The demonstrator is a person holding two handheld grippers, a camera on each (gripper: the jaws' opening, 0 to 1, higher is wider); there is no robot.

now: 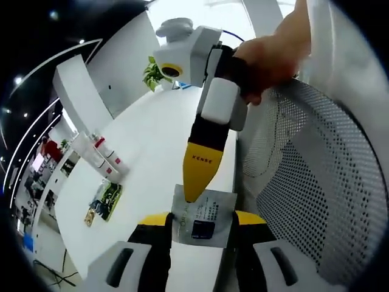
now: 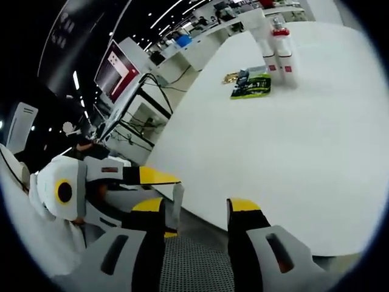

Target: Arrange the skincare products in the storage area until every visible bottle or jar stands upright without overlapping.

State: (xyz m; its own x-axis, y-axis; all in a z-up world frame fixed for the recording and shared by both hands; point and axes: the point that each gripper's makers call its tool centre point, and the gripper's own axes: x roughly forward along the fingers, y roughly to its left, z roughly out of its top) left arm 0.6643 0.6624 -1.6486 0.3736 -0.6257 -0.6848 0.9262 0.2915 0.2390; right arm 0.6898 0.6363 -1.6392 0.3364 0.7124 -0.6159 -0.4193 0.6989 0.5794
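A flat grey sachet [image 1: 209, 214] hangs in the air beside the table edge. My left gripper [image 1: 202, 219] is shut on it, one yellow-tipped jaw against each side edge. My right gripper [image 1: 196, 191], held by a hand [image 1: 273, 55], points down with its yellow tip at the sachet's top edge. In the right gripper view the sachet [image 2: 177, 216] shows edge-on, just inside the left jaw of my open right gripper [image 2: 197, 208]. The left gripper [image 2: 175, 204] reaches in from the left. Two white bottles with red caps [image 1: 104, 152] [image 2: 279, 52] stand upright on the white table [image 1: 158, 134].
A green packet [image 1: 107, 201] [image 2: 252, 85] lies flat on the table [image 2: 292, 146] near the bottles. A white mesh chair [image 1: 316, 182] [image 2: 194, 264] stands against the table edge under both grippers. A potted plant [image 1: 155, 73] sits at the table's far end.
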